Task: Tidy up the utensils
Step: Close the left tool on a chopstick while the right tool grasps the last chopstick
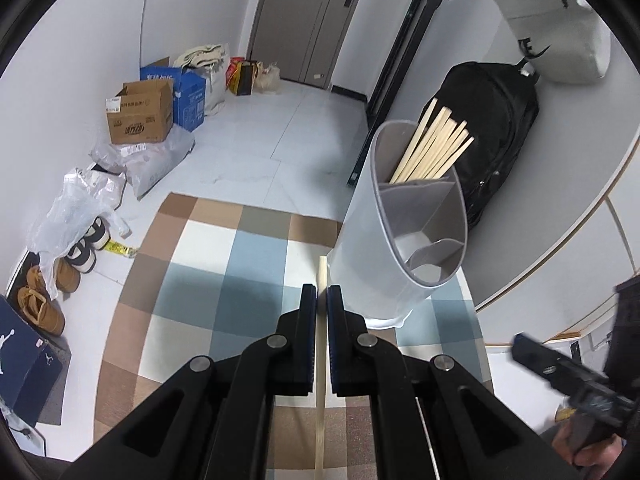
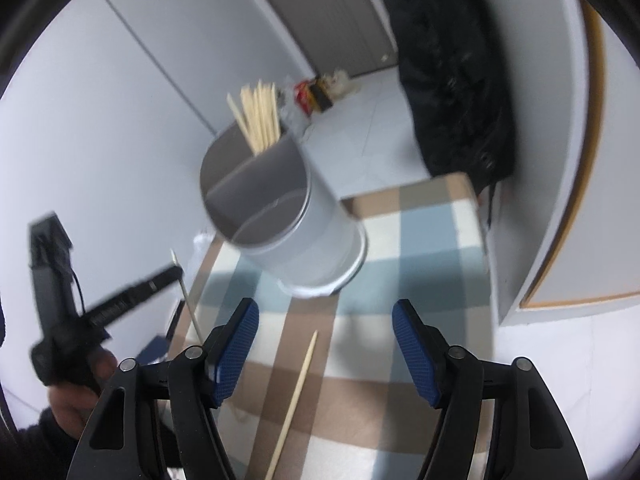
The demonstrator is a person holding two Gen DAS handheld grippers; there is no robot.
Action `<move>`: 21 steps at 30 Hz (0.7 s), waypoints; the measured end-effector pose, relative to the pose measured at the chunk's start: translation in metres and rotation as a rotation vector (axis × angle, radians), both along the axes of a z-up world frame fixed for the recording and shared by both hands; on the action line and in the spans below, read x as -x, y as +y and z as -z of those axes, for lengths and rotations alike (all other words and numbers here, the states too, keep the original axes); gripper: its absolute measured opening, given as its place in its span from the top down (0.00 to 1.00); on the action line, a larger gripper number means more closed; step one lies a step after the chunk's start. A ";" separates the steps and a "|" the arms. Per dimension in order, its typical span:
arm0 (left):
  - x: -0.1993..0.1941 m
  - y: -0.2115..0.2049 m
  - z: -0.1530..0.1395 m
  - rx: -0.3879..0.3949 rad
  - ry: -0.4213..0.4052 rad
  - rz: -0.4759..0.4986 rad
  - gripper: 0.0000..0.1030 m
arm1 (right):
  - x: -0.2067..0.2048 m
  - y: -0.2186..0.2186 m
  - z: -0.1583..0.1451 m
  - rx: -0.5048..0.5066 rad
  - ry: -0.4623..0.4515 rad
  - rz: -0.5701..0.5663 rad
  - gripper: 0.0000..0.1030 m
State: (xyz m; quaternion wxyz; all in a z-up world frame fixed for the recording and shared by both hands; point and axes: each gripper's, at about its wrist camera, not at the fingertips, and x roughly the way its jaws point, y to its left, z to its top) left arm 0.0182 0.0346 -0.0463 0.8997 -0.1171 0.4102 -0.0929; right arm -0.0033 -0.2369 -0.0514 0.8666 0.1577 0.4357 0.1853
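A grey utensil holder with divided compartments stands on the checked cloth. Several wooden chopsticks stand in its far compartment; the nearer compartments look empty. My left gripper is shut on a single wooden chopstick, just left of the holder's base. In the right wrist view the holder is ahead, blurred, and the left gripper holds its chopstick at the left. My right gripper is open and empty above another chopstick lying on the cloth.
A black backpack leans against the wall behind the holder. Cardboard boxes, plastic bags and shoes lie on the floor at the left. A white round-edged panel is to the right.
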 end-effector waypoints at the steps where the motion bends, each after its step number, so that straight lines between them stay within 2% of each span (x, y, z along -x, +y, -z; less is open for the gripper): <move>1: 0.002 0.001 -0.001 0.004 -0.004 0.006 0.99 | -0.002 0.005 0.005 -0.002 0.023 -0.016 0.43; 12: 0.016 0.025 -0.013 0.048 -0.080 0.040 0.99 | -0.020 0.065 0.051 0.118 0.207 -0.161 0.52; 16: 0.018 0.035 -0.012 0.076 -0.086 0.032 0.99 | -0.033 0.081 0.074 0.194 0.310 -0.126 0.67; 17: 0.018 0.037 -0.011 0.080 -0.087 0.033 0.99 | -0.036 0.084 0.078 0.207 0.324 -0.117 0.68; 19: 0.020 0.039 -0.012 0.082 -0.094 0.039 0.99 | -0.038 0.091 0.081 0.250 0.339 -0.111 0.75; 21: 0.022 0.041 -0.014 0.082 -0.106 0.044 0.99 | -0.041 0.098 0.083 0.278 0.348 -0.116 0.77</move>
